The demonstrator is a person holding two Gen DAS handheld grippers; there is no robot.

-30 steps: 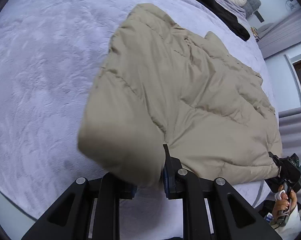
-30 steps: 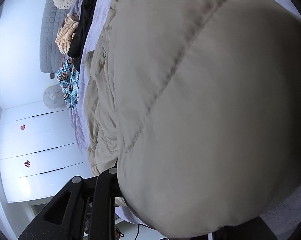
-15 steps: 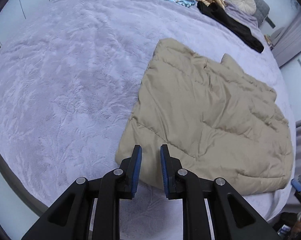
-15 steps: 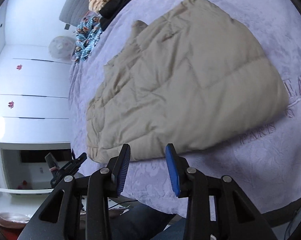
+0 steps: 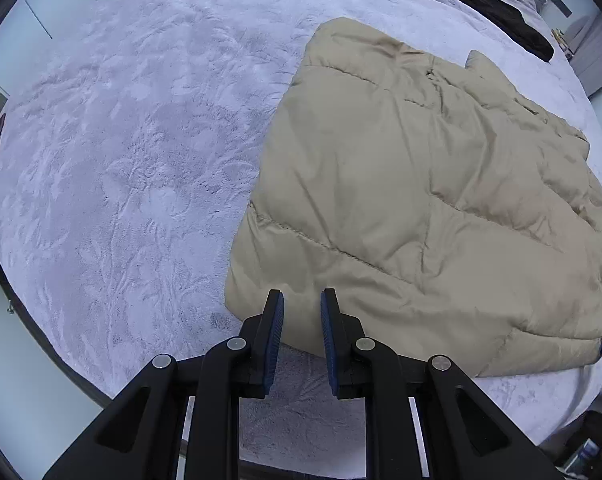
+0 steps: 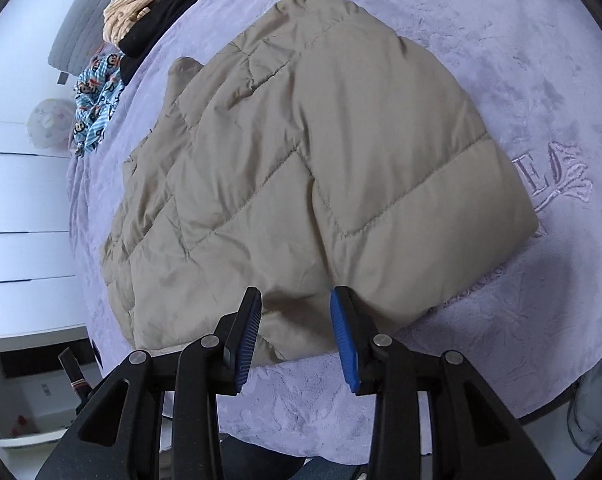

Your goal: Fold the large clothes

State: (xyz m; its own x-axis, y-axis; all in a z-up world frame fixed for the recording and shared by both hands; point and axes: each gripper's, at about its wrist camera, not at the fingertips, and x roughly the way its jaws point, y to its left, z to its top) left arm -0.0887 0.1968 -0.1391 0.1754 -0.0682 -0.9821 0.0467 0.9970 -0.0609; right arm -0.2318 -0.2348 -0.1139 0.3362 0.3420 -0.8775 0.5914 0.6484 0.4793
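Lilac plush bedspread (image 5: 133, 152) under folded beige puffer jacket (image 6: 301, 168), perhaps white drawers (image 6: 17, 216) beyond; both grippers' fingers released, empty.

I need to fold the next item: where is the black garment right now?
In the right wrist view the black garment lies at the far upper left of the bed, between the tan clothing and the beige puffer jacket.

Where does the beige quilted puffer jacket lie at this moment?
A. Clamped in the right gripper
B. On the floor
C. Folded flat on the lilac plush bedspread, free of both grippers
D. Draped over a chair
C: the beige quilted puffer jacket rests folded on the lilac plush bedspread, and the left gripper and right gripper hold nothing between their pads.
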